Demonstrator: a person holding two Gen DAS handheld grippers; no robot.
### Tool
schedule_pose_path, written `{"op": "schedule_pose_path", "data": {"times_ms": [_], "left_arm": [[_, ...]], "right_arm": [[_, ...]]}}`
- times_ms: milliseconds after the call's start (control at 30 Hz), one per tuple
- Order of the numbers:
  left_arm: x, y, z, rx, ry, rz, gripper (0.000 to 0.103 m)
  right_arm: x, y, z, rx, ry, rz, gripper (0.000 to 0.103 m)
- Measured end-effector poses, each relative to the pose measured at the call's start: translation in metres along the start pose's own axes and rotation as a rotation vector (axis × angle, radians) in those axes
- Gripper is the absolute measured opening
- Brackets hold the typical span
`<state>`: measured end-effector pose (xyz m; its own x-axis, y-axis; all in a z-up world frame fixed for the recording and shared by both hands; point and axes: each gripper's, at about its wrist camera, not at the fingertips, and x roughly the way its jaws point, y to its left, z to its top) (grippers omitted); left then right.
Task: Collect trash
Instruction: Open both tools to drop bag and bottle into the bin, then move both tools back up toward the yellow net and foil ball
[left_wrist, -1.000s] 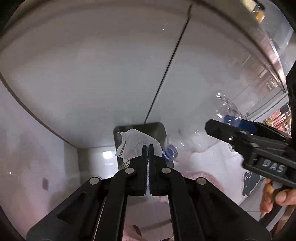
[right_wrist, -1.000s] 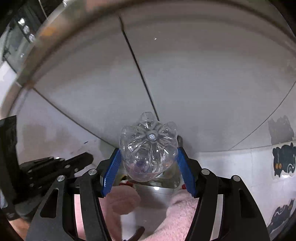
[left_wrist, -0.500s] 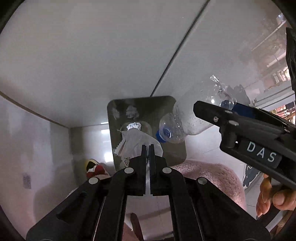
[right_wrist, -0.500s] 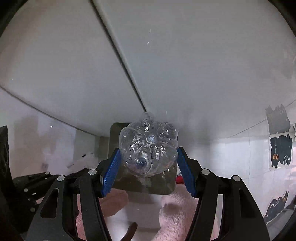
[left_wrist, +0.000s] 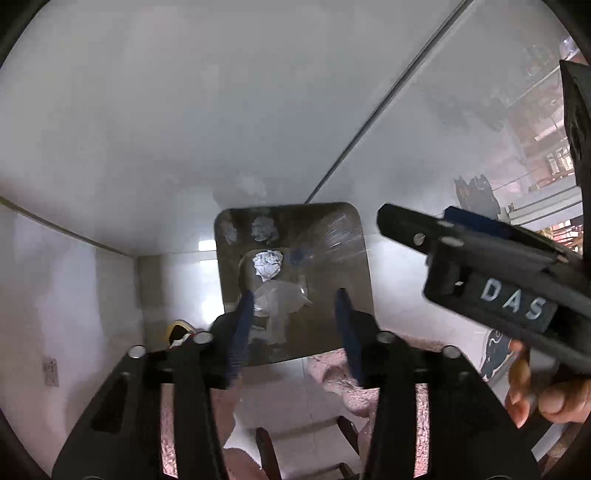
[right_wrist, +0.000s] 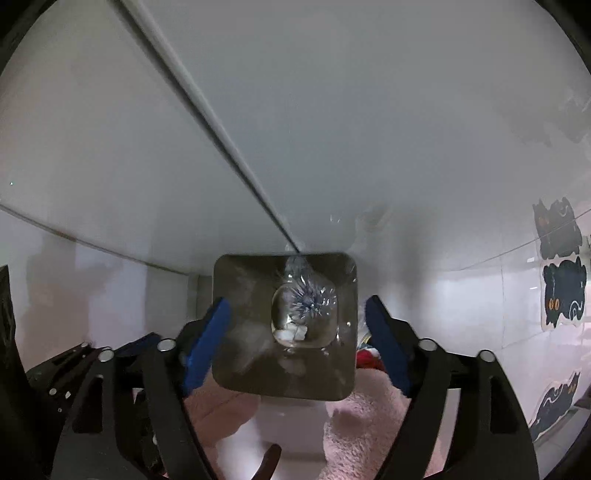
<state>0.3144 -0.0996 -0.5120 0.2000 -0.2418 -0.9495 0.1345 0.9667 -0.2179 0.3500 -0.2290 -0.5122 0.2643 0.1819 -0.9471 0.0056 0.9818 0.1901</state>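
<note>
Item one: clear plastic bottle (right_wrist: 304, 304), in mid-fall inside the metal bin (right_wrist: 236, 376), blurred, base toward my right claw, long axis running down into the bin. It lies straight ahead of and below my right claw (right_wrist: 295, 343), toward the far edge of the bin's mouth, free of both pads.

Item two: thin plastic wrapper (left_wrist: 275, 301), translucent, dropping through the bin's opening (left_wrist: 354, 258) on the left-wrist view, straight ahead of my left claw (left_wrist: 291, 325). It hangs between the blue pads (left_wrist: 242, 325) but I judge neither pad touches it.

Item three: crumpled foil ball (left_wrist: 266, 264), at the bottom of the bin, toward its far-left corner; its reflections show on the far wall above it.

Left claw: spread about halfway, jaws just opened, nothing pinched. Right claw: spread wide, jaws just opened further, nothing pinched; its side profile (left_wrist: 480, 258) shows at the right of the left-wrist view, a hand (left_wrist: 543, 391) gripping its handle.

Both claws point steeply down over the bin's mouth, the left over its near-left part, the right over its centre. Each piece lies below its own claw, so I judge the drop complete and the coming move a lift clear of the rim.

Surroundings: white tiled floor (right_wrist: 369, 110), pink fluffy slippers (right_wrist: 354, 424) at the bin's near edge, cat stickers (right_wrist: 563, 291) on the wall at right.
</note>
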Motion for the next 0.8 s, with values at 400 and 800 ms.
{"op": "schedule_pose_path", "data": {"times_ms": [400,800], "left_arm": [[-0.085,-0.010,-0.013,0.010,-0.140,0.038,0.089],[-0.199,-0.026,-0.023,0.021,-0.331,0.041,0.095]], "right_arm": [[-0.066,-0.001,-0.015,-0.015,-0.075,0.017,0.100],[-0.203,-0.007,-0.023,-0.018,-0.271,0.112,0.100]]}}
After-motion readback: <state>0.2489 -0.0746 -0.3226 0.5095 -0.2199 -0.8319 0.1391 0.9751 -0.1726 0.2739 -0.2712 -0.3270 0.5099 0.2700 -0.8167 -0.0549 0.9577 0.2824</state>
